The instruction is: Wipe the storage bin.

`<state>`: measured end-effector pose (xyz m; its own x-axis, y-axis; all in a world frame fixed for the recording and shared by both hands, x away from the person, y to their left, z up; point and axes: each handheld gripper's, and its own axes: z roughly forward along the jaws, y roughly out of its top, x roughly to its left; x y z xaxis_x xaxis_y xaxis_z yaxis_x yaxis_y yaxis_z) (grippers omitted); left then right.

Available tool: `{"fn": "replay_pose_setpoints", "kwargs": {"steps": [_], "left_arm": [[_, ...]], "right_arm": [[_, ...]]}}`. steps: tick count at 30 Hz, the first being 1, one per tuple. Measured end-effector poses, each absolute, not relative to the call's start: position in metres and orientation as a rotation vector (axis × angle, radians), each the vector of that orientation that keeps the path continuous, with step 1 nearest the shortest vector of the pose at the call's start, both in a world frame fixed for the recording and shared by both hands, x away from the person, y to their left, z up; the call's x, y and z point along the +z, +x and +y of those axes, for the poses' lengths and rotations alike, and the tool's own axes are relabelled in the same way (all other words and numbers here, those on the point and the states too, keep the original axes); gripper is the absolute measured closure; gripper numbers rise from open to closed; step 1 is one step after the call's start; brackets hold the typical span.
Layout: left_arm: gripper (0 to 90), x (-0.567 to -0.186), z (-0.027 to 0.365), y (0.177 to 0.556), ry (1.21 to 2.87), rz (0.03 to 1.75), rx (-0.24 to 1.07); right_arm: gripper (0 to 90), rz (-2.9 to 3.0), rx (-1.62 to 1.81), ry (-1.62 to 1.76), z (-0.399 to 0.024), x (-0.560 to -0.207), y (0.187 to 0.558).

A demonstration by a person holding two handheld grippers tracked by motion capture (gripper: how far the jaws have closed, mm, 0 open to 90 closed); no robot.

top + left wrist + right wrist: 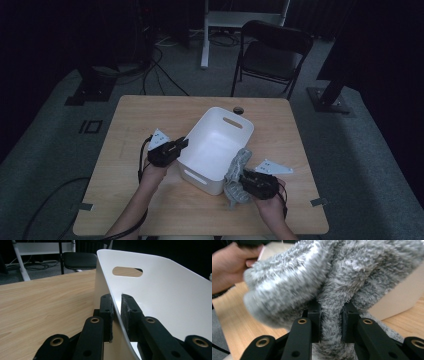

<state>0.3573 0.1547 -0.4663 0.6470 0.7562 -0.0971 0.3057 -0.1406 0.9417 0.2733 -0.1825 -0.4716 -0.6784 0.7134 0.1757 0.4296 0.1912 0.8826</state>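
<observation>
A white plastic bin [216, 145] with handle slots sits in the middle of the wooden table [130, 125]. My left gripper [181, 145] is shut on the bin's left wall; in the left gripper view the thin white wall [117, 315] is pinched between the two black jaws. My right gripper [245, 181] is shut on a grey fluffy cloth [237, 175], held just off the bin's near right corner. In the right gripper view the grey fur [332, 285] bunches between the jaws and spreads above them.
A black folding chair [272, 52] and a white stand [205, 35] are beyond the far edge of the table. Cables run over the grey floor at the left. A small dark disc [238, 110] lies near the table's far edge behind the bin.
</observation>
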Motion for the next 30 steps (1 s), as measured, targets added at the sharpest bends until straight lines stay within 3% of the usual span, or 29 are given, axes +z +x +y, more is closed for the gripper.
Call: {"fn": "replay_pose_setpoints", "kwargs": {"steps": [30], "left_arm": [[78.3,-0.467,0.155,0.357,1.713,0.864,0.485]], "right_arm": [[74.2,2.338,1.255,1.306,-0.180,-0.537,0.309]]}}
